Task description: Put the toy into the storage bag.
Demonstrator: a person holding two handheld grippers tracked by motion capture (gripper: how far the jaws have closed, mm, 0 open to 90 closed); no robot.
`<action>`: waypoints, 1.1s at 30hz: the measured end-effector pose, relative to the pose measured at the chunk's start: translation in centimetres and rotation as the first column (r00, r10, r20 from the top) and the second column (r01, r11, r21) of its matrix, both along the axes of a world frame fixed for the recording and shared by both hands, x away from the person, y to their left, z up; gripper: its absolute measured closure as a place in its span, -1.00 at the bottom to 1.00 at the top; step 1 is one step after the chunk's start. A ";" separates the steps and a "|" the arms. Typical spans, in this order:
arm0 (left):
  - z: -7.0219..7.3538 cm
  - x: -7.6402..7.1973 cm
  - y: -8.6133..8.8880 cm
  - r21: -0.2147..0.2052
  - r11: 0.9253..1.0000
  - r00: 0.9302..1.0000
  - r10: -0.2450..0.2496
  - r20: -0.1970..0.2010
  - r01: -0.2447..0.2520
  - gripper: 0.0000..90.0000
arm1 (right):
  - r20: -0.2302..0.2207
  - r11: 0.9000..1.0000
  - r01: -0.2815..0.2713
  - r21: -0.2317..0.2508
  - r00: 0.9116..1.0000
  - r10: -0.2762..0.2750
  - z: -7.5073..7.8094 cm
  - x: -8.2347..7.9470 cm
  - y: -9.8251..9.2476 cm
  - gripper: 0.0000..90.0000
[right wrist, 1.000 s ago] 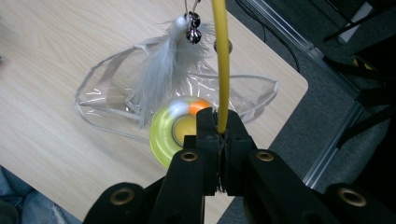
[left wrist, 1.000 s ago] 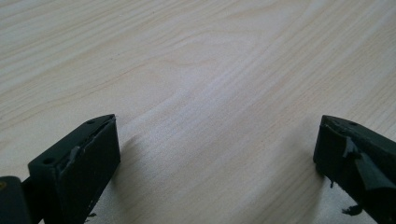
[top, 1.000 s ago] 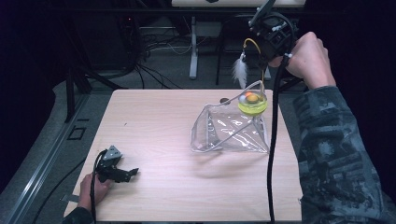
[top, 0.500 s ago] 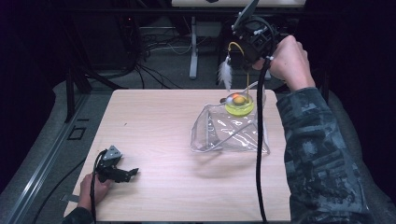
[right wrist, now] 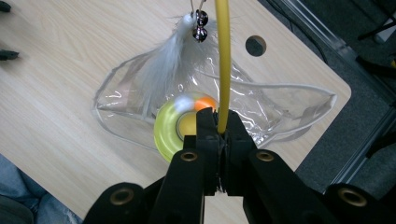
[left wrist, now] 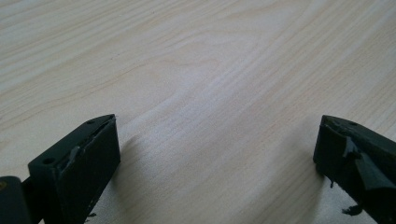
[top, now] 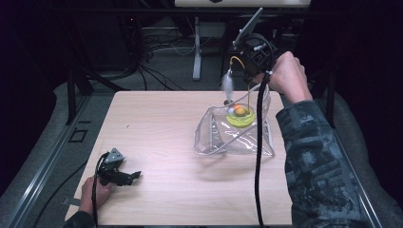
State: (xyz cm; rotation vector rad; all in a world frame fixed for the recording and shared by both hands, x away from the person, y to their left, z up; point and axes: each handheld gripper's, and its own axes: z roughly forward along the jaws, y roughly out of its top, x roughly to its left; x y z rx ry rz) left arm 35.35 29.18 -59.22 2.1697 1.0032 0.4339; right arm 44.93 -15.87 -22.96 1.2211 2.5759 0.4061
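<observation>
— What's the right gripper got?

— Its jaws are clamped on the yellow wand of a cat toy, held above the worktop at about two o'clock. A white feather and small bells dangle from the tip; the yellow-green disc base sits at the mouth of a clear plastic pouch.

— Tricky to handle?

— I'd guess light, but whippy: the wand looks bendy and the feather will swing. The pouch looks limp and slippery. Gripping low on the wand, near the base, seems steadiest.

— The left gripper?

— Resting at seven o'clock, jaws wide apart, holding nothing.
</observation>
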 end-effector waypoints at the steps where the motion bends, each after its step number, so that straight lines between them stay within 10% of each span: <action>1: 0.0 0.0 0.0 0.000 1.000 1.000 0.000 0.000 0.000 -0.99 | -0.001 1.000 0.000 -0.001 1.000 0.000 -0.3 0.0 -0.1 0.95; 33: 0.0 0.0 0.0 0.000 1.000 1.000 0.000 0.000 0.000 -0.99 | -0.047 0.999 0.032 -0.004 0.998 -0.032 -8.1 1.4 -2.3 0.95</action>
